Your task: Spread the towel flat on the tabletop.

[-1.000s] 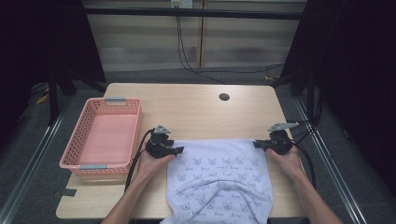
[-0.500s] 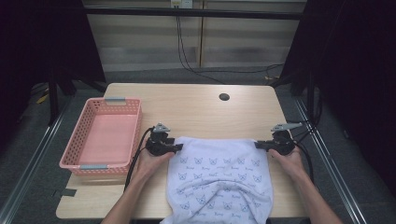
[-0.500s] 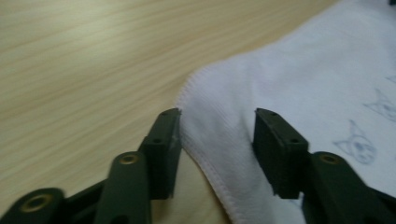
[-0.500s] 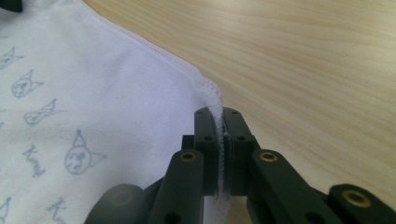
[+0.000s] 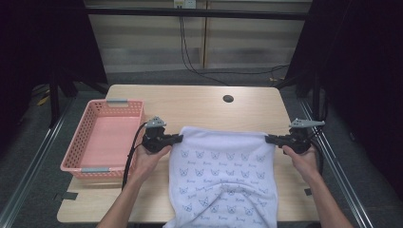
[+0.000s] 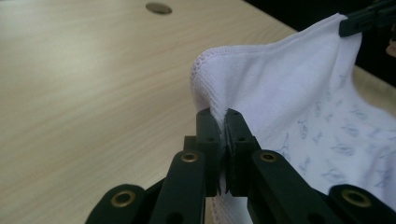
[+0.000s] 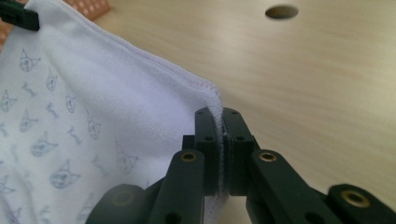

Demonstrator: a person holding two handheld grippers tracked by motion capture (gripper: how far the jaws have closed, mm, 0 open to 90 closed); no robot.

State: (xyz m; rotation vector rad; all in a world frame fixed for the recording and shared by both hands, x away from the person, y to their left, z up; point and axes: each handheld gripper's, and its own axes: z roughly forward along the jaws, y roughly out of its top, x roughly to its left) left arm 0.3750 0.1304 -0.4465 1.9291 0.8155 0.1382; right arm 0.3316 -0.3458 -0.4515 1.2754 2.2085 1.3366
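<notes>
Clearly the white towel (image 5: 223, 175) with its small printed figures is light, soft and limp, sagging between whatever holds it, so the two far corners are the sensible places to take it, and that is where it is pinched: the left gripper (image 5: 177, 138) and the right gripper (image 5: 269, 138) each have their jaws clenched on a hemmed corner (the left jaws have just been closing on theirs). From above, the cloth stretches between the hands over the desk (image 5: 199, 102) beside a pink basket (image 5: 81, 161) and drapes off the near edge, while the left gripper view shows the stitched hem (image 6: 205, 58) bunched between the jaws.
</notes>
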